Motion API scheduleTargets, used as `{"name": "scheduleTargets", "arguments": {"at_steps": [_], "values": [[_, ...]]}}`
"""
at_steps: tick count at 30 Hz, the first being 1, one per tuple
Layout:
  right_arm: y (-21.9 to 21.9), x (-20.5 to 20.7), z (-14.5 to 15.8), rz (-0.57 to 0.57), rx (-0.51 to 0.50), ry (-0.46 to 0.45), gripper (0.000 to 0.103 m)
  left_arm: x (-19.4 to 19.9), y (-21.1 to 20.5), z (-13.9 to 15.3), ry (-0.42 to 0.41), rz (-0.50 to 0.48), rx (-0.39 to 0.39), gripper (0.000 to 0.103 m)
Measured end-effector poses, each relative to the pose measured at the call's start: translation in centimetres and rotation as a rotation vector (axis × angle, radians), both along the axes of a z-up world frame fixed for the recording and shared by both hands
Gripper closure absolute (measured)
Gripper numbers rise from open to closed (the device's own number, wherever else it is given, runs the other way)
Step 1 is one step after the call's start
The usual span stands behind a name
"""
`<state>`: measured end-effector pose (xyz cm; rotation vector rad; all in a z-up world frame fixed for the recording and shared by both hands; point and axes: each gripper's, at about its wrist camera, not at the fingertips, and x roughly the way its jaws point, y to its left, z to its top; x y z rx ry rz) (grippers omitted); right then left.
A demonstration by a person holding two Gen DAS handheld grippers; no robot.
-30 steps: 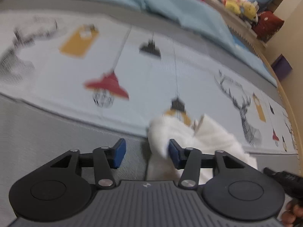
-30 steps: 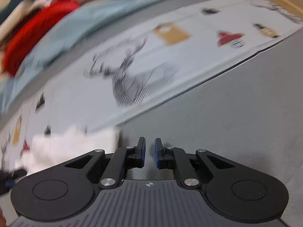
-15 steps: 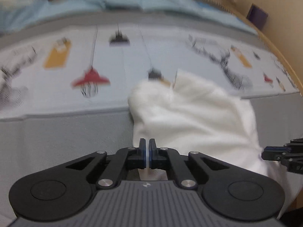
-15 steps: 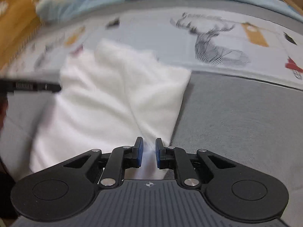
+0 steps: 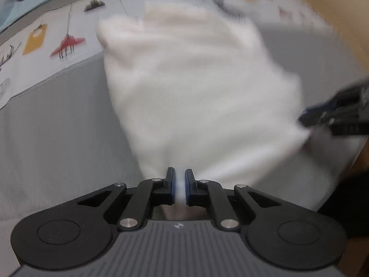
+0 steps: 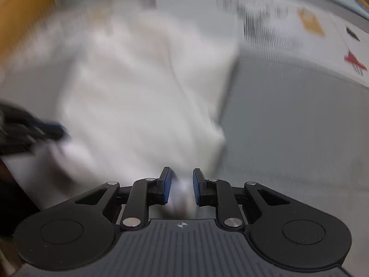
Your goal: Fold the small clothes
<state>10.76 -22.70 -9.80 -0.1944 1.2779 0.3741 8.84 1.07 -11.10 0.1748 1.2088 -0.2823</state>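
Both grippers have swung down over the white garment [image 5: 198, 87], now spread on the grey bedcover [image 5: 57, 127] — the fold is under way. Left gripper [image 5: 179, 184] pinches its near edge, jaws easing apart; right gripper [image 6: 180, 185] is opening — cloth between the pads.

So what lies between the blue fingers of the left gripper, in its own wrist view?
A bunched edge of the white garment sits between the left gripper fingers, whose jaws are opening slightly. The left wrist view shows it, though blurred.
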Motion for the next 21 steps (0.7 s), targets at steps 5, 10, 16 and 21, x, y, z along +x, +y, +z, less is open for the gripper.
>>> {"name": "scheduleTargets", "arguments": {"at_steps": [5, 10, 16, 21], "values": [[-0.8, -1.7, 5.5, -0.166, 0.173, -0.214, 0.061, -3.5, -0.4, 5.3, -0.174, 0.126, -0.009, 0.034], [-0.3, -7.0, 10.4, -0.193, 0.232, -0.446, 0.037, -7.2, -1.7, 10.1, -0.338, 0.214, -0.017, 0.023], [-0.4, -13.4, 13.7, -0.256, 0.238, -0.62, 0.017, -12.6, -3.2, 13.8, -0.47, 0.301, -0.039, 0.019], [-0.2, -16.8, 14.0, -0.266, 0.21, -0.626, 0.013, -15.4, -3.4, 13.2, -0.44, 0.395, -0.102, 0.019]]}}
